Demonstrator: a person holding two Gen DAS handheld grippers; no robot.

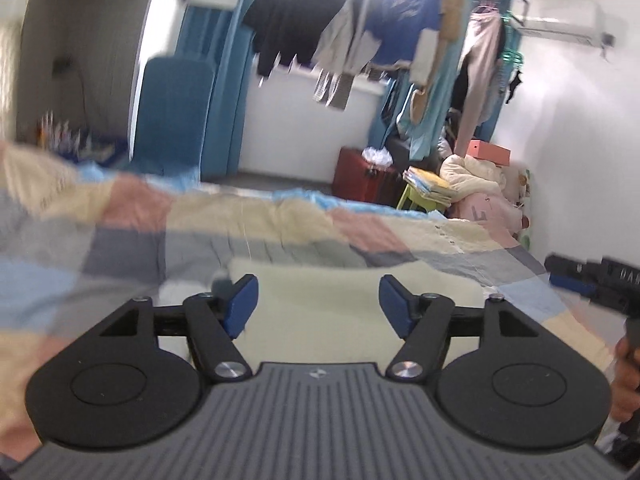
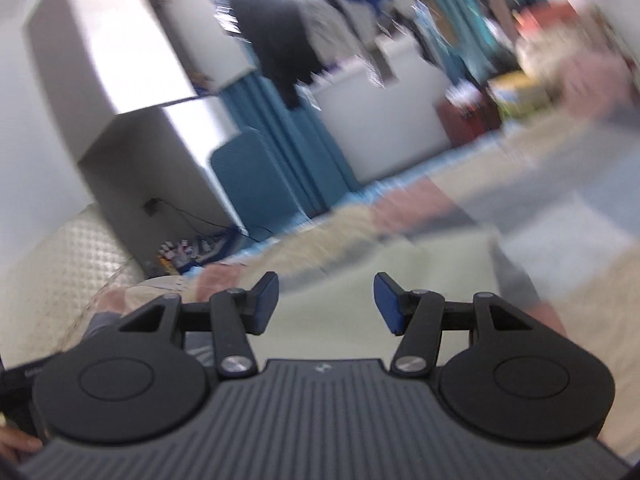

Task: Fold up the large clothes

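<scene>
A pale cream garment [image 1: 320,308] lies flat on the bed's checked cover [image 1: 120,240], below and ahead of my left gripper [image 1: 318,304], which is open with nothing between its blue pads. The same pale garment [image 2: 400,276] shows blurred in the right wrist view, under my right gripper [image 2: 326,304], also open and empty. Both grippers hang above the cloth, apart from it. The right gripper's dark body [image 1: 592,280] shows at the right edge of the left wrist view, with a hand [image 1: 626,376] below it.
Clothes hang on a rail [image 1: 360,28] by the bright window. Blue curtains [image 1: 224,92] and a blue panel stand behind the bed. A red case [image 1: 362,180], a green stool with books [image 1: 424,188] and a bedding pile [image 1: 480,184] sit at the far right. White cabinet [image 2: 132,92] left.
</scene>
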